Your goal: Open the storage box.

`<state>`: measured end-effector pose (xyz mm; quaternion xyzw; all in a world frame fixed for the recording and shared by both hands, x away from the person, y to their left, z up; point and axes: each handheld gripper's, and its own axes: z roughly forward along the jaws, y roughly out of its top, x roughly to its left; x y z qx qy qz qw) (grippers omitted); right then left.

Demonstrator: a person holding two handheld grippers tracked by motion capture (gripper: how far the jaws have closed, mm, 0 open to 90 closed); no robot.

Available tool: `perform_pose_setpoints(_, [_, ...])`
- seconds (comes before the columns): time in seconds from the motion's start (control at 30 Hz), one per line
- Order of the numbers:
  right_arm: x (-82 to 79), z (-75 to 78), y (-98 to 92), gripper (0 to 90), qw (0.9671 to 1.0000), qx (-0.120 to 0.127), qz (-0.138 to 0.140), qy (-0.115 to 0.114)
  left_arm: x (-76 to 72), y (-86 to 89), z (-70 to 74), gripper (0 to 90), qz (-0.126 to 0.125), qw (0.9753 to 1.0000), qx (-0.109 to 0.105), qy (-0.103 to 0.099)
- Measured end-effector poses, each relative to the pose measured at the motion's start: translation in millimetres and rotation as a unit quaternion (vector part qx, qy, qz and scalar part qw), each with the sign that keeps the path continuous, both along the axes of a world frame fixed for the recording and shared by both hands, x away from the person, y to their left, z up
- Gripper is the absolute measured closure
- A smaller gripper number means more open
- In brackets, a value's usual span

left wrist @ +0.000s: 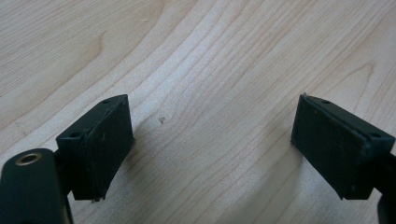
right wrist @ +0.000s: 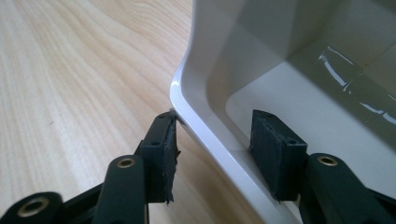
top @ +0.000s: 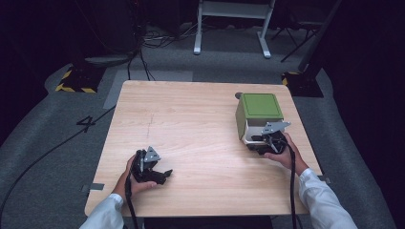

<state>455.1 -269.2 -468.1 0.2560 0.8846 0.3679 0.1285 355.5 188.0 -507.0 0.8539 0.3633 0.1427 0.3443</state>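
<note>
My left gripper (top: 160,174) rested on the wooden table (top: 191,124), jaws wide apart. My right gripper (right wrist: 212,147) straddled the green box's (top: 260,114) white rim (right wrist: 205,128), jaws apart, not clamped.

A box (top: 259,117) lies on its side at the right of the worktop (top: 191,124), its open mouth toward the person. The right claw (top: 267,143) straddles its lower rim, one jaw inside. The left claw (top: 160,175) rests at the near left, well apart.

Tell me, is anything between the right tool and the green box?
Nothing visible. The right tool is already at the green box: its jaws stand open astride the white rim, one outside, one inside.
</note>
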Motion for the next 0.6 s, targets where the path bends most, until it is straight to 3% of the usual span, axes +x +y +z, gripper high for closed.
perform_pose_setpoints(0.2, [-17.3,-0.4,0.6,56.9,0.9997,-0.008,0.023,-0.003,-0.3,-0.1,-0.1,13.0,0.001,1.0000,-0.001,0.000])
perform_pose_setpoints(0.6, [-32.1,-0.1,0.3,60.4,0.9993,-0.006,0.034,-0.011,-0.6,-0.2,-0.2,13.0,0.002,1.0000,-0.002,0.000])
